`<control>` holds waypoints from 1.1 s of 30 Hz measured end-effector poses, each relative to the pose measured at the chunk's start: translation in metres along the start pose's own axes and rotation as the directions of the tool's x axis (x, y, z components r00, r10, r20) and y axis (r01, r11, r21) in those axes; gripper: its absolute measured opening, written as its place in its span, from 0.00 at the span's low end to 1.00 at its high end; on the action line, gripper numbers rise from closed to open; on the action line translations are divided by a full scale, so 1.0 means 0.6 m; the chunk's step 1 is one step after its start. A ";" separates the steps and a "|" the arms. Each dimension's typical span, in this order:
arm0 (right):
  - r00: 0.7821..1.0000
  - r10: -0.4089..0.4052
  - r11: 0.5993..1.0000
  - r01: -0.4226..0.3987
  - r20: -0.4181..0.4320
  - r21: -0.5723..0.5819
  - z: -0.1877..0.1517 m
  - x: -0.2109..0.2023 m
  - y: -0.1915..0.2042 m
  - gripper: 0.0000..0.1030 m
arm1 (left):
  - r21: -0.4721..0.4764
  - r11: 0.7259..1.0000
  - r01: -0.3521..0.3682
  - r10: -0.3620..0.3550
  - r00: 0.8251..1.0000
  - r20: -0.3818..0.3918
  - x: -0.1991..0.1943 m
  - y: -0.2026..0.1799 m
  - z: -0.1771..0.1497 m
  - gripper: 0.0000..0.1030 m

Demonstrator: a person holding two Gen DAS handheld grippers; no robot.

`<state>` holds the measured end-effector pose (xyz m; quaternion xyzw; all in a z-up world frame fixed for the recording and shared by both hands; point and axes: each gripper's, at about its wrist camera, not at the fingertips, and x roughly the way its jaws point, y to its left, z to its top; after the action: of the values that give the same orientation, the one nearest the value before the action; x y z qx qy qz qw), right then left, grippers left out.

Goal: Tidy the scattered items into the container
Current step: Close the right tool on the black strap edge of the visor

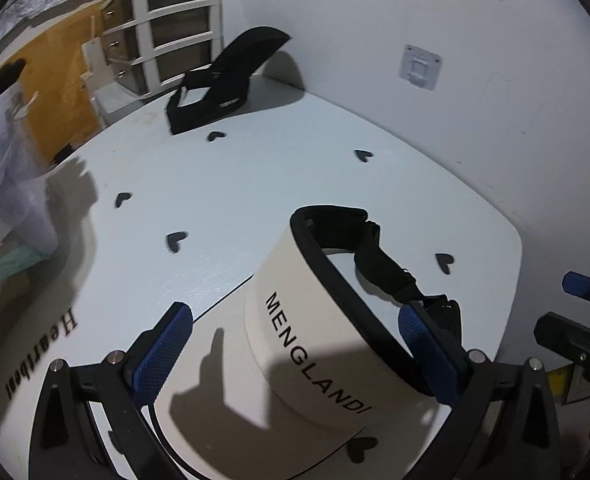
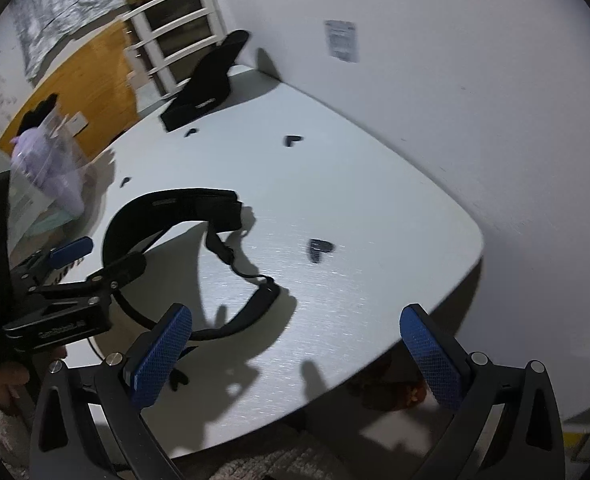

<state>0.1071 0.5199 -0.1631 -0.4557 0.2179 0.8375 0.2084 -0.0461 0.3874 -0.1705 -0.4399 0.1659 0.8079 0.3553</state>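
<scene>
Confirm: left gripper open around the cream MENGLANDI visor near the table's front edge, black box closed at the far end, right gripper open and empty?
One thing is off: the black box at the far end is open, its lid tipped up against the wall, as the left wrist view shows. The rest holds: the left gripper is open around the cream visor, and the right gripper is open and empty.

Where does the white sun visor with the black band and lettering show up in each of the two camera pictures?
Left wrist view: the white sun visor with the black band fills the lower centre, lying between the left gripper fingers.
Right wrist view: the same visor sits left of centre, mostly its black band and strap showing.
Shared landmark: the open black box at the table's far end by the wall.
</scene>
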 end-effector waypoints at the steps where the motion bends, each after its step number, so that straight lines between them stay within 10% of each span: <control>1: 1.000 0.009 1.000 -0.009 0.000 -0.011 0.002 0.002 0.007 1.00 | -0.004 1.000 -0.007 0.007 1.000 0.002 -0.001 0.004 -0.003 1.00; 18: 0.979 0.186 0.975 -0.194 -0.082 -0.105 0.043 0.036 0.146 1.00 | -0.204 0.966 -0.160 0.160 0.987 -0.015 -0.052 0.176 -0.084 1.00; 27: 0.901 0.386 0.902 -0.413 -0.196 -0.126 0.065 0.071 0.288 0.99 | -0.319 0.913 -0.255 0.240 0.967 -0.087 -0.078 0.280 -0.161 1.00; 33: 0.783 0.485 0.845 -0.535 -0.390 -0.024 0.041 0.137 0.399 0.65 | -0.347 0.890 -0.297 0.263 0.954 -0.142 -0.092 0.327 -0.224 1.00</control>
<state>-0.0812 0.3499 -0.1794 -0.5414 0.3116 0.7742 -0.1017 -0.0879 0.1499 -0.2082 -0.5059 0.0909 0.8464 0.1393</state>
